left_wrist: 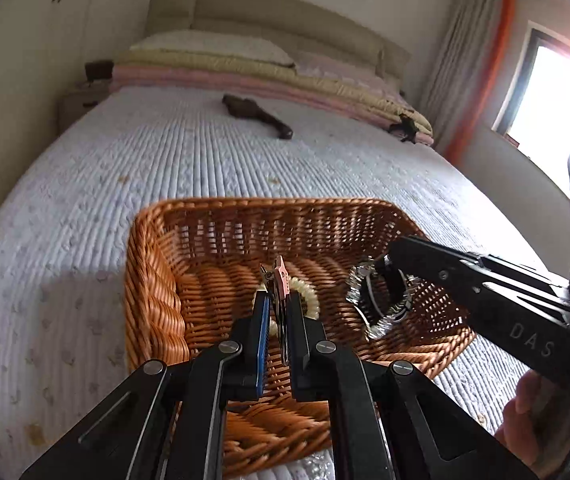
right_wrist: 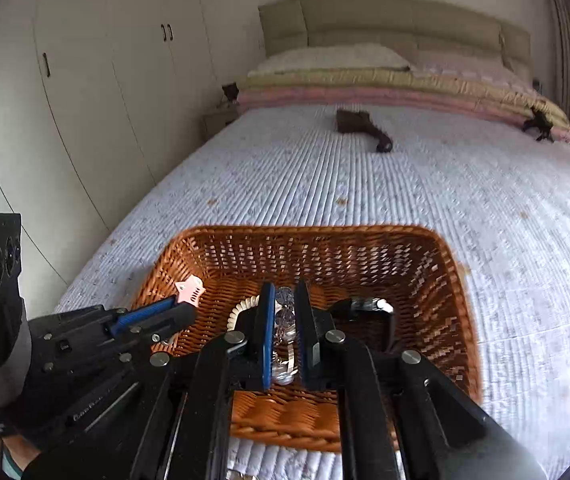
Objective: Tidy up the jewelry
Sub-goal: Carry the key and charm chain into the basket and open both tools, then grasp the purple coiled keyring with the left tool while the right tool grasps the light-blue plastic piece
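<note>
A brown wicker basket [left_wrist: 153,280] [right_wrist: 457,300] sits on the bed near its foot. My left gripper [left_wrist: 277,300] [right_wrist: 189,304] is shut on a pink star hair clip [left_wrist: 280,276] [right_wrist: 190,289], held over the basket's inside. My right gripper [right_wrist: 285,300] [left_wrist: 385,280] is shut on a clear beaded bracelet [right_wrist: 285,320] [left_wrist: 381,304], also held over the basket. A white bead bracelet [left_wrist: 311,300] [right_wrist: 241,308] lies on the basket floor under both grippers. A dark watch-like item [right_wrist: 365,306] lies in the basket to the right.
The bed has a white quilted cover [left_wrist: 165,152] [right_wrist: 365,184]. A dark brown object [left_wrist: 257,114] [right_wrist: 361,124] lies mid-bed. Folded blankets and pillows [left_wrist: 245,68] are at the headboard. Wardrobe doors [right_wrist: 85,100] stand left, a window [left_wrist: 553,112] right.
</note>
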The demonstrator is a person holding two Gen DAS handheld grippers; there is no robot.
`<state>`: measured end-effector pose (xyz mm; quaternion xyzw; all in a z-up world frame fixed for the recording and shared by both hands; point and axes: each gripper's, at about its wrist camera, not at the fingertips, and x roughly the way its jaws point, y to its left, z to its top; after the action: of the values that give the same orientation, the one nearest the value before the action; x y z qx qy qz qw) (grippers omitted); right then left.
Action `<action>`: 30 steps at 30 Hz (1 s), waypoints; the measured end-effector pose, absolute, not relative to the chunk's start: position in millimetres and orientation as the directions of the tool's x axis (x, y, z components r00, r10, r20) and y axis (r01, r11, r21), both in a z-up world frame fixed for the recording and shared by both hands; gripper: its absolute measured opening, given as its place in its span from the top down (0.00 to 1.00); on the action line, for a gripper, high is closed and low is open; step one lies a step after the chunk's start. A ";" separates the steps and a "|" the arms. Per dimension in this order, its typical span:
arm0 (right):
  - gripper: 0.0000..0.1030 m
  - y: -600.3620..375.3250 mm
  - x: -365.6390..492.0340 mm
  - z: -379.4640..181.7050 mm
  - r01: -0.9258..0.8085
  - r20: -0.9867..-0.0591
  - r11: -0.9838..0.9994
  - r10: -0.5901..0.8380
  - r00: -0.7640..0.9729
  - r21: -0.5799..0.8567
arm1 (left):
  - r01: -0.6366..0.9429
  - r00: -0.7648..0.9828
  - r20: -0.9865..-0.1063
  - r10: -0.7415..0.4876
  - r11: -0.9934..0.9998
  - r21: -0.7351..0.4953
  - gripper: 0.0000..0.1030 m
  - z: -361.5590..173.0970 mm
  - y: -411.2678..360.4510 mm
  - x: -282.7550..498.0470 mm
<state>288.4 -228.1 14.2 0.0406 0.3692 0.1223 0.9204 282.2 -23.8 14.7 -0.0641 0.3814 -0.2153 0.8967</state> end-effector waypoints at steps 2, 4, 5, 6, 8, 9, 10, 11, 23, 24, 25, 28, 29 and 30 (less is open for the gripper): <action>0.89 -225.7 294.2 2.3 -0.192 -0.684 0.967 0.255 0.683 0.168 | 0.332 0.608 -0.669 -0.427 0.902 -0.274 0.92 8.0 -24.0 286.3; 0.89 -227.3 295.1 -5.8 -0.194 -0.693 0.965 0.261 0.672 0.176 | 0.333 0.599 -0.678 -0.426 0.902 -0.274 0.92 4.3 -26.5 288.5; 0.89 -227.9 296.6 -8.8 -0.194 -0.696 0.965 0.261 0.669 0.176 | 0.334 0.594 -0.681 -0.428 0.902 -0.275 0.92 3.1 -27.9 288.8; 0.89 -227.6 297.5 -11.0 -0.194 -0.699 0.965 0.261 0.666 0.176 | 0.333 0.592 -0.685 -0.425 0.903 -0.272 0.92 1.8 -29.6 289.7; 0.89 -227.9 298.0 -14.2 -0.200 -0.699 0.963 0.268 0.663 0.180 | 0.335 0.590 -0.691 -0.419 0.905 -0.263 0.92 -0.9 -32.9 290.1; 0.89 -228.2 297.5 -15.1 -0.206 -0.698 0.960 0.278 0.660 0.188 | 0.336 0.589 -0.692 -0.417 0.906 -0.259 0.92 -1.3 -33.6 290.4; 0.89 -228.9 296.6 -15.7 -0.206 -0.703 0.960 0.280 0.654 0.191 | 0.337 0.589 -0.695 -0.412 0.907 -0.252 0.92 -1.8 -35.0 290.2; 0.89 -229.8 296.8 -16.1 -0.204 -0.707 0.960 0.279 0.649 0.191 | 0.337 0.590 -0.698 -0.406 0.909 -0.244 0.91 -1.6 -36.3 289.4; 0.52 -245.4 257.4 16.8 -0.195 -0.616 0.969 0.245 0.749 0.148 | 0.352 0.671 -0.643 -0.369 0.922 -0.162 0.53 32.2 -35.5 250.9; 0.51 -248.2 249.1 23.7 -0.191 -0.598 0.971 0.238 0.765 0.142 | 0.350 0.683 -0.632 -0.366 0.924 -0.157 0.53 38.0 -33.4 246.4; 0.47 -251.4 239.8 31.7 -0.181 -0.579 0.975 0.224 0.784 0.132 | 0.347 0.702 -0.613 -0.362 0.926 -0.150 0.53 46.5 -30.2 237.2; 0.42 -262.2 210.8 54.4 -0.166 -0.520 0.979 0.204 0.829 0.118 | 0.352 0.740 -0.563 -0.367 0.925 -0.141 0.53 70.7 -19.6 208.8; 0.42 -266.0 200.3 60.5 -0.167 -0.505 0.979 0.202 0.839 0.115 | 0.354 0.748 -0.551 -0.369 0.925 -0.139 0.53 76.6 -17.1 200.9; 0.42 -270.4 188.6 66.1 -0.163 -0.491 0.980 0.197 0.849 0.112 | 0.356 0.761 -0.531 -0.372 0.924 -0.137 0.53 85.3 -12.5 187.0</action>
<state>188.6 -270.4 66.1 0.0331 0.2587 0.0937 0.9608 187.0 -12.5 85.3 -0.0141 0.2858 -0.1941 0.9383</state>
